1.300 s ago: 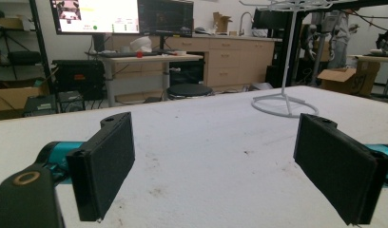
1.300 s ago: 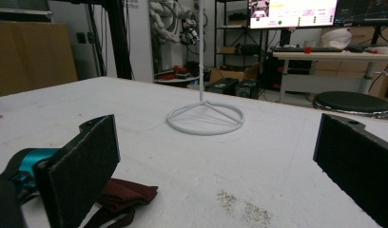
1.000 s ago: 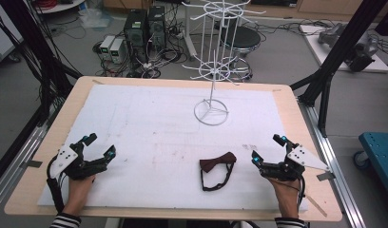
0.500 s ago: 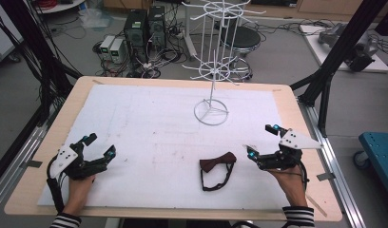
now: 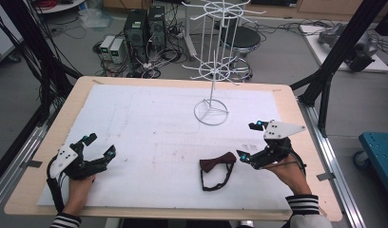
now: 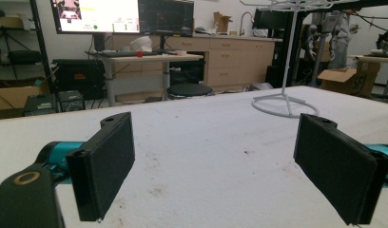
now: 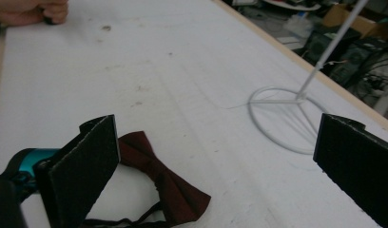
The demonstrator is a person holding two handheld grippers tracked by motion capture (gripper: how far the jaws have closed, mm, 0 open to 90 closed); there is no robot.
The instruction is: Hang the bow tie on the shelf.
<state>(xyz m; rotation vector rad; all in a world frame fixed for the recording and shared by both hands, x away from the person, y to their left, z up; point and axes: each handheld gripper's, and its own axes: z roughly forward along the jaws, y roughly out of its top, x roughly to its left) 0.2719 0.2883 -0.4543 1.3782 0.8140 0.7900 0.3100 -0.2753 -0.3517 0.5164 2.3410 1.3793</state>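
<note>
So far nothing is lifted: my right gripper (image 5: pixel 253 142), jaws wide apart, sits just beside the maroon bow tie (image 5: pixel 217 164) lying flat on the table (image 5: pixel 149 118), while my left gripper (image 5: pixel 98 146), also apart, rests idle, wire rack (image 5: pixel 211 71) bare.

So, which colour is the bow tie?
Dark red, maroon bow tie, with a black strap; clearest in the right gripper view.

A white wire display stand (image 5: pixel 212 71) rises at the table's (image 5: pixel 287 102) far side, computer towers (image 5: pixel 143 29) behind.
</note>
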